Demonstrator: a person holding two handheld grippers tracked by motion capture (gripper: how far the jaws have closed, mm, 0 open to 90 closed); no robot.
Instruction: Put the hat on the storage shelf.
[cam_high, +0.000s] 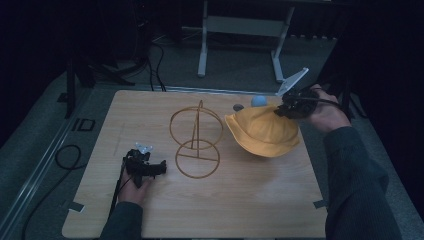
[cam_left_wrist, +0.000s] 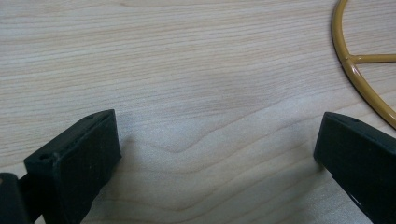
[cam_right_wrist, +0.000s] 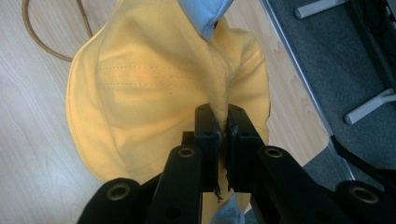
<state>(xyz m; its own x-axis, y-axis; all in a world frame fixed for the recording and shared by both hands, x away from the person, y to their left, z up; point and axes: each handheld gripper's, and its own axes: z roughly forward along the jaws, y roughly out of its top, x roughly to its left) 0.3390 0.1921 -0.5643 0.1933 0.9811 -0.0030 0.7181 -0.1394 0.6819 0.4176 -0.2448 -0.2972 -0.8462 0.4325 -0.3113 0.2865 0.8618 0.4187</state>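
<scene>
R gripper (cam_right_wrist: 223, 122) has its jaws pinched tight on a fold of the yellow hat (cam_high: 262, 131), holding it at the table's (cam_high: 240, 200) far-right part, just right of the wire stand (cam_high: 196, 140). Light-blue fabric (cam_right_wrist: 204, 14) shows at the hat's upper edge. L gripper (cam_left_wrist: 217, 149) sits low near the front-left w/ jaws spread wide, nothing between them, stand's base ring (cam_left_wrist: 359, 70) just beside.
</scene>
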